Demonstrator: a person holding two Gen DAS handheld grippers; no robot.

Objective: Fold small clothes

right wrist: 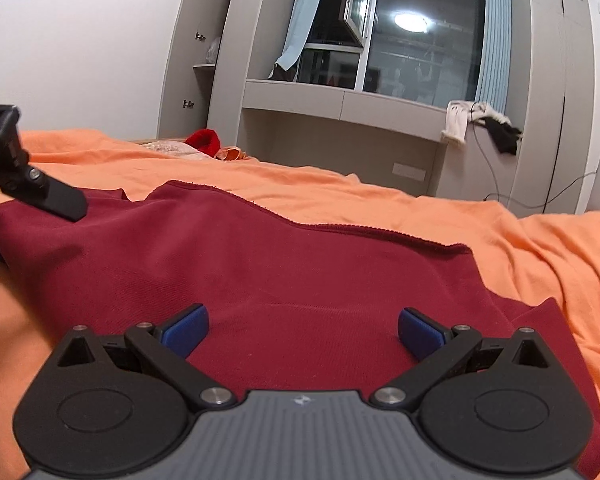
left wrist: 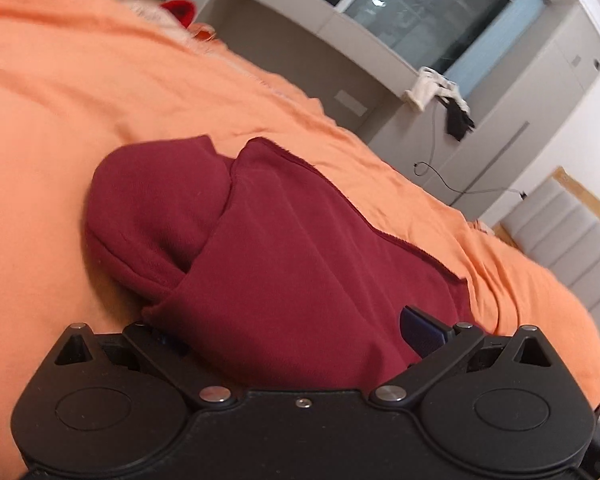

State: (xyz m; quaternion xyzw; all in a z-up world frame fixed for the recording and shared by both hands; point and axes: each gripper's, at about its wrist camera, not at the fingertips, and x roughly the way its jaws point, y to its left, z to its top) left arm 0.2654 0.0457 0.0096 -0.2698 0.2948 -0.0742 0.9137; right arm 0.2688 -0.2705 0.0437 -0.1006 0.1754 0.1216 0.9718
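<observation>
Maroon cloth fills the near field of both views: a small garment [right wrist: 284, 272] lies on the bed [right wrist: 500, 248], spread over its orange sheet [left wrist: 60, 140]. In the left wrist view one end is rolled back on itself into a soft bulge, and a raw, stitched edge runs along the far side.

Right gripper [right wrist: 303, 334] hovers low over the flat middle of the garment, its jaws spread wide with nothing between them. Left gripper [left wrist: 300, 344] is harder to read: cloth drapes over its near side and hides one pad, only the other blue pad [left wrist: 420, 330] shows, so I cannot tell whether it pinches the fabric.

By its look the garment is light, limp knit, not slippery and not fragile; it will sag and crease wherever it is unsupported. Best holds, I judge, are the hem corners or the stitched edge, pinched through both layers so the fold carries over cleanly.
</observation>
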